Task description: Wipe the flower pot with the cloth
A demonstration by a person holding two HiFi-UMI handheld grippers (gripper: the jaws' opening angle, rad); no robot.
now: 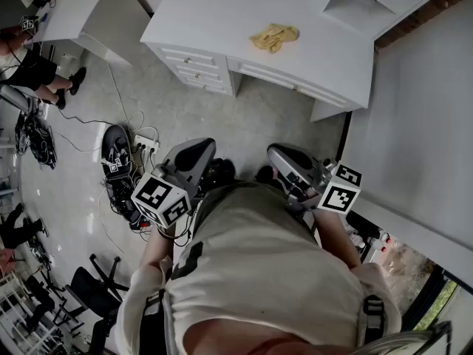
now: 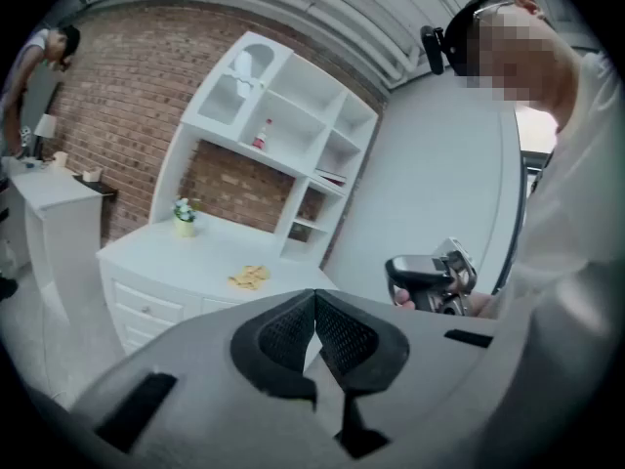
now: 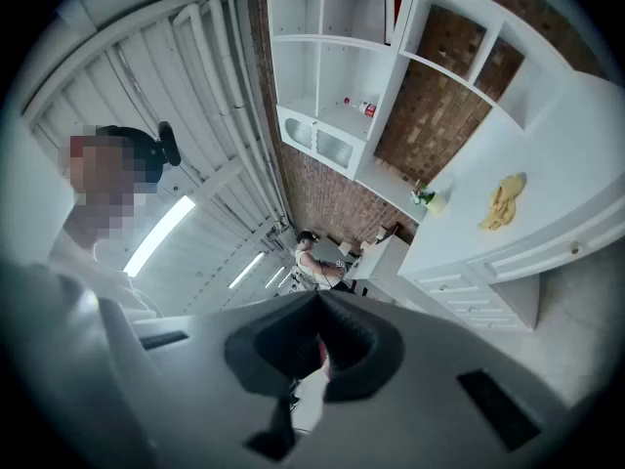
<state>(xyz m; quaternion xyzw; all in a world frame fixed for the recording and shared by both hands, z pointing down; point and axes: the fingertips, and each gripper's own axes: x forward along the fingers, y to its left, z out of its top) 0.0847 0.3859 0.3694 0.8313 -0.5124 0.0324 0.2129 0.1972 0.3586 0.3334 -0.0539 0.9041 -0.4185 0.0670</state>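
Flower pot [image 2: 184, 225] stands toward the back of the desk [image 1: 222, 21], left of the cloth [image 1: 274, 37]. Both lie well ahead of the grippers. Left gripper [image 1: 194, 154] and right gripper [image 1: 284, 157] hang at waist level, jaws closed on nothing. The cloth, long axis across the desk, looks nearer the right gripper; the pot sits on the left gripper's side.

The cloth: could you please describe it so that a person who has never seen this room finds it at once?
Find the white desk with drawers, below the white shelves at the brick wall. The cloth lies on its top, apart from the small flower pot. It is the only crumpled, flat yellow thing there.
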